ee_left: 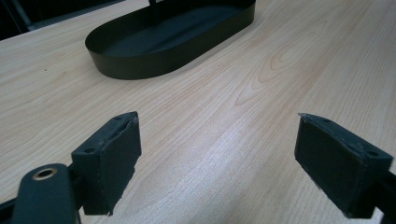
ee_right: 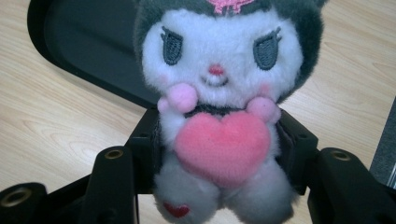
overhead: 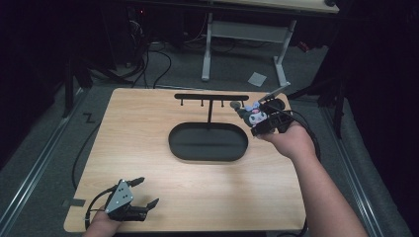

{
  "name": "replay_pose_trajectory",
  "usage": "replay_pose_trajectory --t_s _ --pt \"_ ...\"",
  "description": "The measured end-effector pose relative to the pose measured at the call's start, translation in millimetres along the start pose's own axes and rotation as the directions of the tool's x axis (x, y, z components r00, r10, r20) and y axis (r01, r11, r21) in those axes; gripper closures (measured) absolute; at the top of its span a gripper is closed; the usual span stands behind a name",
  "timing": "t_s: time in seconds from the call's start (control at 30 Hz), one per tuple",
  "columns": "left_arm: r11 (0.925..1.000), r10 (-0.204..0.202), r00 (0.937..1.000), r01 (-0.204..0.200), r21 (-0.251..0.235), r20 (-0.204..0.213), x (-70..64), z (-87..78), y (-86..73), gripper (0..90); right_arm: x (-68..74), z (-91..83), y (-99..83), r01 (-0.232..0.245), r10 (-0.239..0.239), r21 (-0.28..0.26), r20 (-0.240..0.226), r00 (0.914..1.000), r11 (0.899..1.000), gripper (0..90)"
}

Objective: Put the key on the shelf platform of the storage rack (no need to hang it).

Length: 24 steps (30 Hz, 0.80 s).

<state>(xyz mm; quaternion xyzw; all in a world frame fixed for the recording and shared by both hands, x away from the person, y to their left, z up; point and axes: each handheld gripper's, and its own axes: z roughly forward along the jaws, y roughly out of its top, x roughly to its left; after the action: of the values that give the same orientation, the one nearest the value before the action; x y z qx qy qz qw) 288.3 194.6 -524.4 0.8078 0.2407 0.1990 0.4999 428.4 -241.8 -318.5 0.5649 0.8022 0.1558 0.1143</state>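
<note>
- A plush toy [ee_right: 219,116] with a pink heart is clamped at its body between the jaws of the right claw [overhead: 264,121].
- The black hook stand [overhead: 211,101] and its oval tray [overhead: 207,143] are seen just left of that claw.
- The left claw [overhead: 143,192] is held wide apart over bare worktop [overhead: 197,187], the tray well ahead of it.

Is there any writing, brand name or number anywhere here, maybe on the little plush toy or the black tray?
None can be read.
The plush toy bears only embroidered hearts and a face, no letters.
The black tray, the hook stand and the wooden table are unmarked.
</note>
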Motion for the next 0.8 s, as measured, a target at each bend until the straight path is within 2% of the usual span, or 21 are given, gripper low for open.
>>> replay_pose_trajectory --t_s 0.53,0.8 --pt "1.0000 -0.003 1.0000 0.003 -0.004 0.003 0.3 -0.2 -0.2 15.1 5.5 -1.7 24.9 -0.003 0.002 -0.031 -0.009 1.0000 1.000 45.9" --pt "1.0000 -0.003 1.0000 0.003 -0.005 0.002 0.3 -1.0 -0.3 15.1 -5.2 0.7 28.3 -0.040 0.040 -0.032 -0.007 0.9992 0.999 45.9"
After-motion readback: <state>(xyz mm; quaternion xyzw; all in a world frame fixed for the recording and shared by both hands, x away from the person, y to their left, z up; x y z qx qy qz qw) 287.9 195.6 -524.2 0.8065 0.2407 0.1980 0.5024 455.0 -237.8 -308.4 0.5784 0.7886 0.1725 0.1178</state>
